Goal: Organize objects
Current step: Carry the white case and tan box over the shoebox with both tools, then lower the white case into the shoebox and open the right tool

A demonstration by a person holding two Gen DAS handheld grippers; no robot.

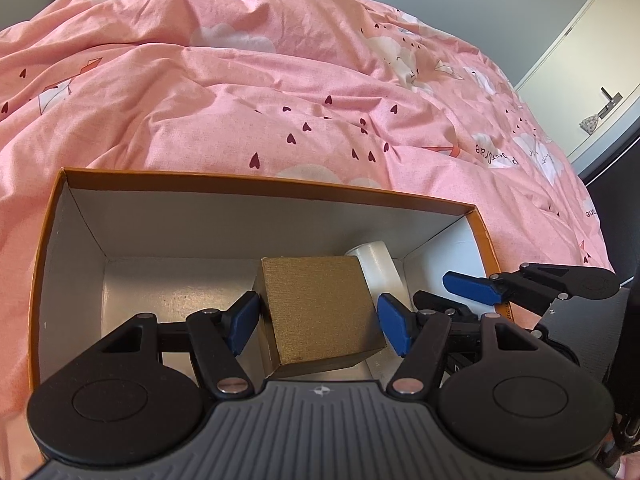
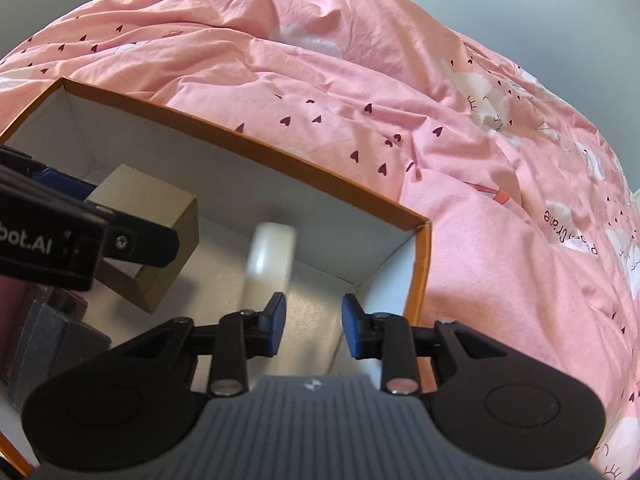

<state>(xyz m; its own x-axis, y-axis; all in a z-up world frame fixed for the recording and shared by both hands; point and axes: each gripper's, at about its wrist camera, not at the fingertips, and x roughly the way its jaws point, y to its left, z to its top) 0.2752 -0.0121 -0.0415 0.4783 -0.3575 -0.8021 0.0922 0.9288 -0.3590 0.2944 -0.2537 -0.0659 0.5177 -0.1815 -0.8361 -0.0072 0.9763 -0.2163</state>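
Note:
An orange cardboard box (image 1: pixel 280 186) with a white inside lies on the bed; it also shows in the right wrist view (image 2: pixel 248 148). Inside stands a gold-brown cube box (image 1: pixel 320 308) (image 2: pixel 148 216) and a white cylinder (image 1: pixel 378 270) (image 2: pixel 270 260) to its right. My left gripper (image 1: pixel 320 322) is open, its blue pads (image 1: pixel 242 322) on either side of the cube, with a small gap on each side. My right gripper (image 2: pixel 313 328) is open and empty above the box's right end, just right of the cylinder; it shows in the left wrist view (image 1: pixel 472 290).
A pink duvet (image 1: pixel 280 92) with hearts and clouds covers the bed around the box. A white door with a handle (image 1: pixel 608 100) is at the far right. A dark object (image 2: pixel 52 328) lies at the box's left in the right wrist view.

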